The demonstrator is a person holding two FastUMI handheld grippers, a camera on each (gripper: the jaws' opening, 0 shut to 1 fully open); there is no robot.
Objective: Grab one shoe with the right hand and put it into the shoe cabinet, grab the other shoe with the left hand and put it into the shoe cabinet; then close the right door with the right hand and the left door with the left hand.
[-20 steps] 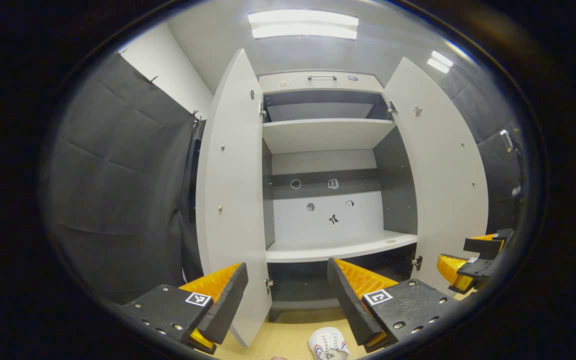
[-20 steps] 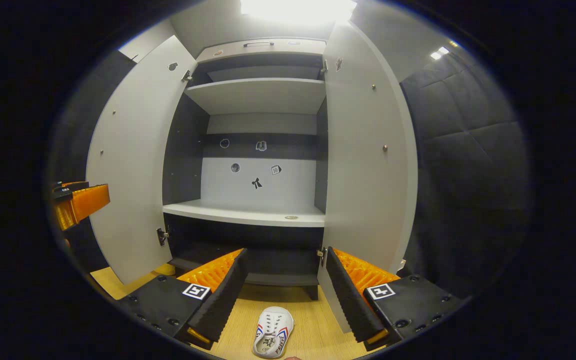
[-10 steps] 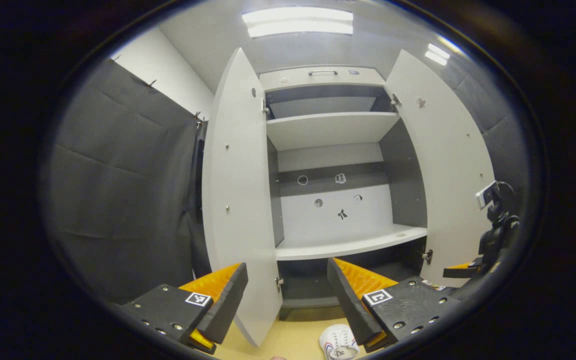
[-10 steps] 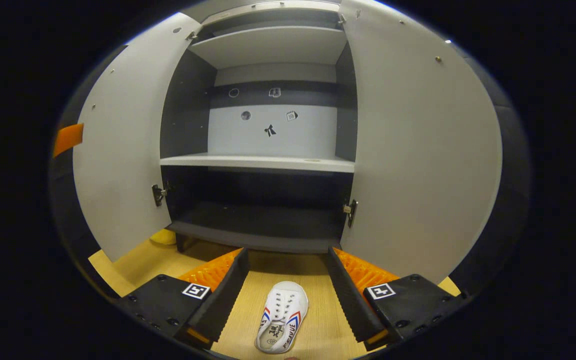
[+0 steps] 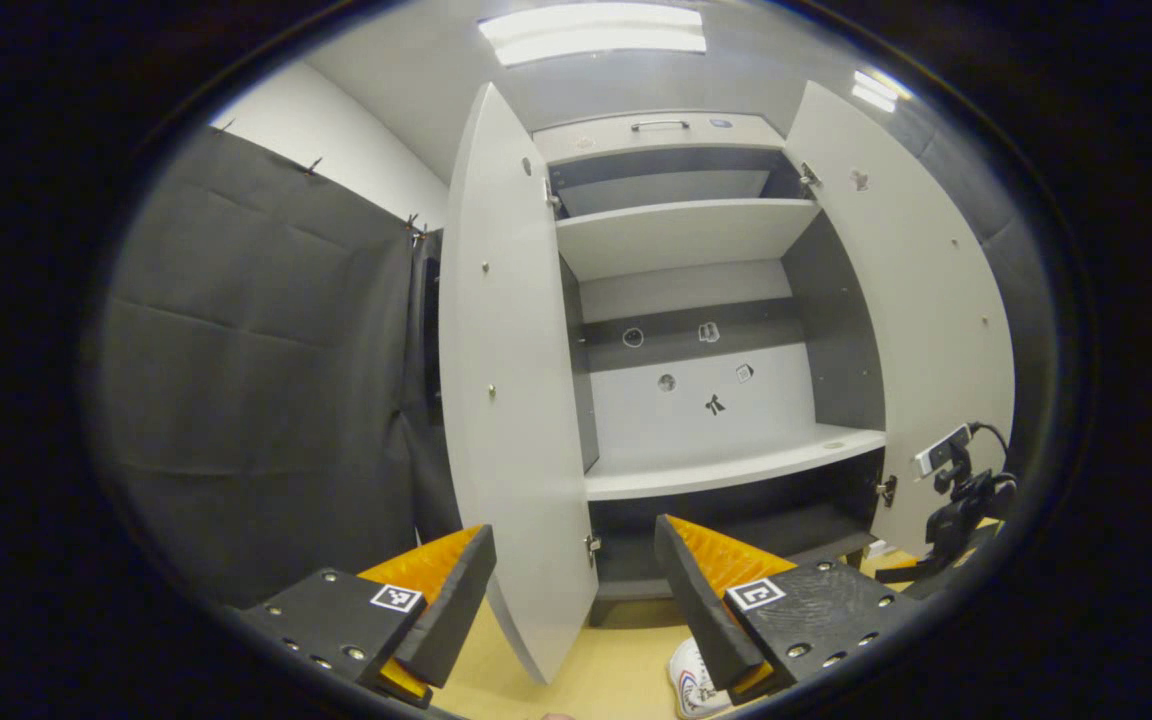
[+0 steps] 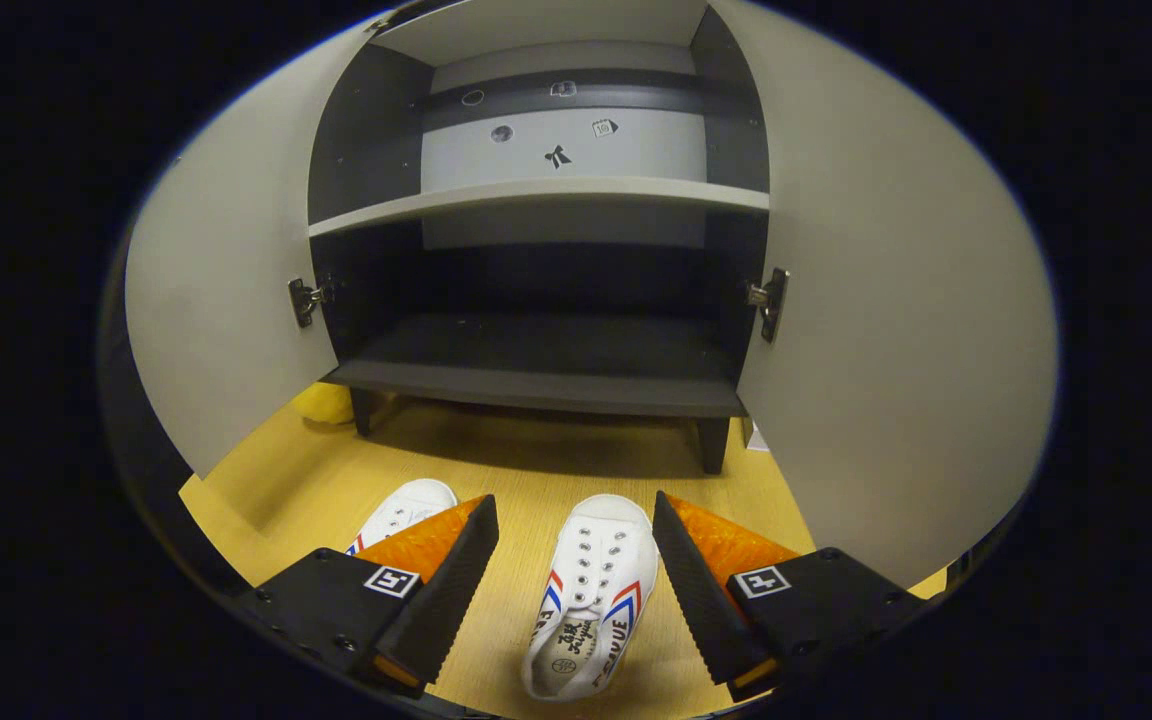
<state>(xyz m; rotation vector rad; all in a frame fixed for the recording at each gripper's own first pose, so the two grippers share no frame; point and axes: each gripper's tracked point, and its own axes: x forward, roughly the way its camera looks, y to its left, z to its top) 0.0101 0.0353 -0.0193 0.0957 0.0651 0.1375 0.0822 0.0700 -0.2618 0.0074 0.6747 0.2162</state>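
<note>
In the right gripper view a white shoe (image 6: 591,605) with red and blue stripes lies on the wooden floor, toe toward the shoe cabinet (image 6: 536,385). My right gripper (image 6: 571,545) hangs open just above it, a finger on each side, not touching. A second white shoe (image 6: 401,510) lies to its left, partly behind the left finger. In the left gripper view my left gripper (image 5: 571,565) is open and empty, facing the cabinet with both doors open. A bit of one white shoe (image 5: 691,685) peeks out under its right finger. The other gripper's mount (image 5: 956,500) shows at far right.
The left door (image 5: 516,400) stands edge-on close before the left gripper. The right door (image 6: 886,350) swings wide beside the right gripper. A white shelf (image 6: 536,195) sits above the dark bottom shelf. A yellow object (image 6: 324,402) lies by the cabinet's left leg.
The right gripper has dropped toward the floor and tilted down, so the shoe now lies between its fingers and a second shoe appears. The left gripper has shifted slightly left.
</note>
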